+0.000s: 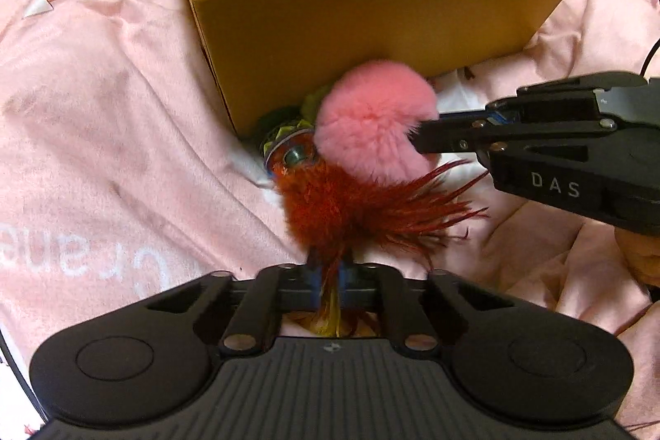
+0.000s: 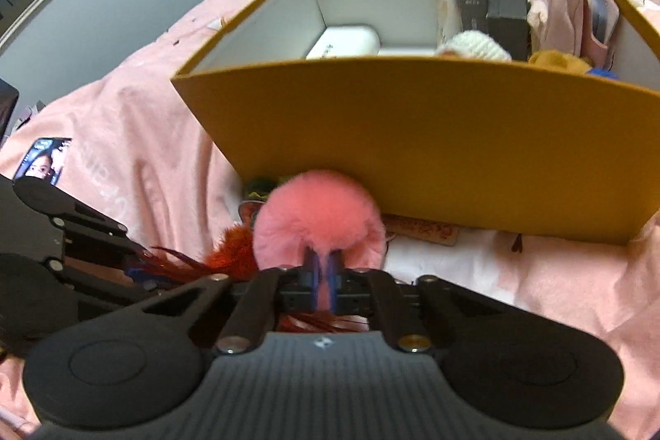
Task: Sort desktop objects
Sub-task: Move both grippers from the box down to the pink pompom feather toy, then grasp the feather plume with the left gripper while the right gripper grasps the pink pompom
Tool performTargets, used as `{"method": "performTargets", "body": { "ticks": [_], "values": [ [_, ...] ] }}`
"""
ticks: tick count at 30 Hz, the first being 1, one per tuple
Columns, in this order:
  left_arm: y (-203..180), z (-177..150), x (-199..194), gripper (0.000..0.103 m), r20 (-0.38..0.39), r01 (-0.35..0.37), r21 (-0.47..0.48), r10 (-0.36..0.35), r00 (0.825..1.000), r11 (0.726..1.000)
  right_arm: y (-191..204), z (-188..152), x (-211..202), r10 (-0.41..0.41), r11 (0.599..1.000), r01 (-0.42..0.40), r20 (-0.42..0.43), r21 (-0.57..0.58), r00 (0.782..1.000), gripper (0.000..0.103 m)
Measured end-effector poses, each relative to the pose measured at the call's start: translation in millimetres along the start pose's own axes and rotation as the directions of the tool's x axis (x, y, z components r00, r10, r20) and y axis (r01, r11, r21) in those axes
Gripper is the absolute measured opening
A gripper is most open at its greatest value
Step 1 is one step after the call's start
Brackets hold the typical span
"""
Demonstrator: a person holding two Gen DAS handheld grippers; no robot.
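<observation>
Pink fur first: a round pink pompom (image 1: 371, 122) lies on the pink cloth (image 1: 103, 102), right against the foot of the mustard-yellow box (image 1: 371, 23), at the near wall toward its left corner. Right gripper (image 2: 324, 273) is closed on the pompom's near edge; fur bulges out around the blue-lined fingers (image 2: 312, 271), jaws drawn almost together. In the left wrist view the same gripper (image 1: 425, 139) comes in from the right side, tip buried in the fur. Just beside the pompom, on the side away from the box, lies a red feather toy (image 1: 330, 209), its plumes fanning out toward the right gripper. Left gripper (image 1: 328, 275) is pinched on the feather toy's narrow stem end, jaws nearly meeting, a yellowish stalk showing behind them. Between the feather toy's head and the box corner sits a small green-and-dark patterned object (image 1: 284, 135); cannot tell what it is. Under the box's near wall, right of the pompom, a flat reddish tag (image 2: 425, 231) pokes out. Inside the box: left compartment holds a white case (image 2: 346, 42); right compartment holds dark upright boxes (image 2: 507, 15), a white knitted item (image 2: 474, 44) and a yellow plush piece (image 2: 557, 62). Well left of the box, a phone (image 2: 41, 159) lies on the cloth, screen lit.
</observation>
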State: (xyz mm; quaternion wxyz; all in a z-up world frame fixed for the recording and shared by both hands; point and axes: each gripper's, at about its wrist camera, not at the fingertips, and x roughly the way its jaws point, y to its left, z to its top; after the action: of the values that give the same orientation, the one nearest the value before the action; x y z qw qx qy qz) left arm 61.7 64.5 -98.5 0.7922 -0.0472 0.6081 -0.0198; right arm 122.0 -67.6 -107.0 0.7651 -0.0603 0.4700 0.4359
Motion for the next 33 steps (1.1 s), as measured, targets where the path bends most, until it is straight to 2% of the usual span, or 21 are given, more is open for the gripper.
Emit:
{"method": "performTargets", "body": {
  "ticks": [4, 9, 13, 16, 18, 22, 25, 26, 31, 33],
  "values": [
    [1.1, -3.4, -16.3, 0.001, 0.069, 0.031, -0.019, -0.029, 0.997, 0.999, 1.0, -1.0, -11.6, -0.010, 1.000, 0.011, 0.031, -0.003, 0.999, 0.001],
    [5.4, -3.4, -44.5, 0.000, 0.151, 0.107, -0.057, -0.097, 0.984, 0.993, -1.1, -1.4, -38.1, -0.037, 0.999, 0.037, 0.094, 0.005, 0.995, 0.001],
    [3.9, 0.2, -66.4, 0.000, 0.215, 0.199, -0.087, -0.177, 0.961, 0.976, -7.5, 0.5, -62.2, -0.074, 0.997, 0.070, 0.144, 0.034, 0.987, 0.001],
    [0.3, 8.5, -73.2, 0.000, 0.236, 0.261, -0.096, -0.233, 0.944, 0.961, -15.6, -5.7, -75.3, -0.115, 0.992, 0.106, 0.154, 0.062, 0.981, 0.001],
    [-2.0, 10.6, -66.9, 0.000, 0.232, 0.264, -0.098, -0.235, 0.944, 0.960, -22.3, -13.6, -77.3, -0.141, 0.988, 0.130, 0.137, 0.083, 0.981, 0.001],
    [-1.6, 12.7, -43.4, 0.000, 0.185, 0.246, -0.139, -0.219, 0.958, 0.959, -40.8, -27.5, -71.7, -0.153, 0.978, 0.140, 0.080, 0.156, 0.985, 0.001],
    [0.0, 8.0, -37.8, 0.001, 0.178, 0.228, -0.149, -0.200, 0.963, 0.962, -41.7, -28.2, -66.7, -0.157, 0.976, 0.144, 0.066, 0.162, 0.985, 0.003],
    [0.3, 3.7, -42.4, 0.002, 0.188, 0.222, -0.148, -0.193, 0.963, 0.964, -41.4, -27.6, -66.5, -0.157, 0.976, 0.145, 0.066, 0.160, 0.985, 0.006],
    [-2.0, -0.4, -61.5, 0.025, 0.229, 0.158, -0.073, -0.138, 0.964, 0.985, -42.4, -28.6, -68.5, -0.161, 0.975, 0.149, 0.066, 0.162, 0.985, 0.008],
    [-8.6, -2.0, -65.3, 0.047, 0.234, 0.117, 0.006, -0.115, 0.965, 0.993, -42.5, -27.8, -71.9, -0.178, 0.974, 0.164, 0.076, 0.159, 0.981, 0.009]
  ]
}}
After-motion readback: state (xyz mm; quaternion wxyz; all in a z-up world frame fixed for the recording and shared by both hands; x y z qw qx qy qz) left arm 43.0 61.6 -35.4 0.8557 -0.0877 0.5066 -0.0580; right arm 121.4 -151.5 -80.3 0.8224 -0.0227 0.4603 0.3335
